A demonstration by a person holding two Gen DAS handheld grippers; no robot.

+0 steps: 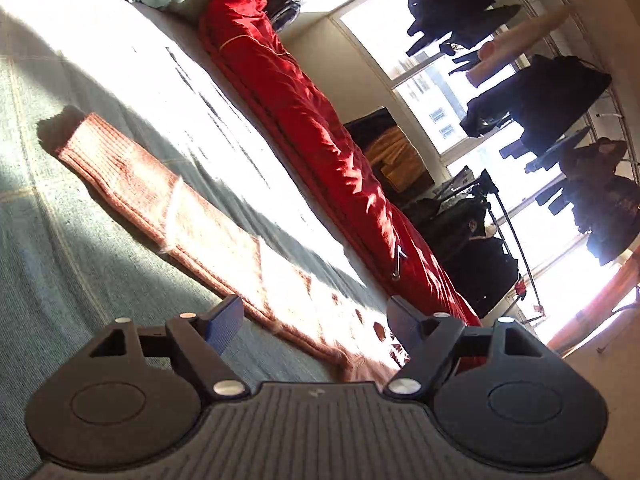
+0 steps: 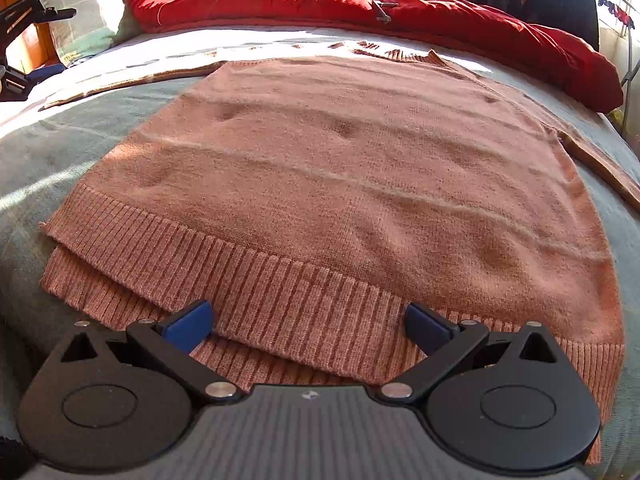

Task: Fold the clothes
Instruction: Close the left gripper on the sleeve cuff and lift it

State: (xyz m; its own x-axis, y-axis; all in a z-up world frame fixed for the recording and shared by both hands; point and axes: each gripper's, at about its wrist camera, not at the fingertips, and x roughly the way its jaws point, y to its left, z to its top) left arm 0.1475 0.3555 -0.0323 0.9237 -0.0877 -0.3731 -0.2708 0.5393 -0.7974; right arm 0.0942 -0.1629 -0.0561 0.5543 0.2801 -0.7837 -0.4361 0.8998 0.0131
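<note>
The left hand-held gripper (image 1: pixel 316 320), jaws spread and empty, hovers low over the sweater's outstretched sleeve (image 1: pixel 168 200), probably to fold it inward. The right hand-held gripper (image 2: pixel 308 324), also spread, hangs above the ribbed hem (image 2: pixel 280 280) of the salmon knit sweater (image 2: pixel 340 152), lying flat on the grey bed (image 2: pixel 48 148).

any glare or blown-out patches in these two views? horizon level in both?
Left wrist view: rolled hard, bed and windows slanting; sun clips the bedsheet and part of the sweater sleeve to white. Right wrist view: level, sweater evenly lit and sharp; glare only on the sheet strip below the red duvet; fisheye bends the bed edges.
</note>
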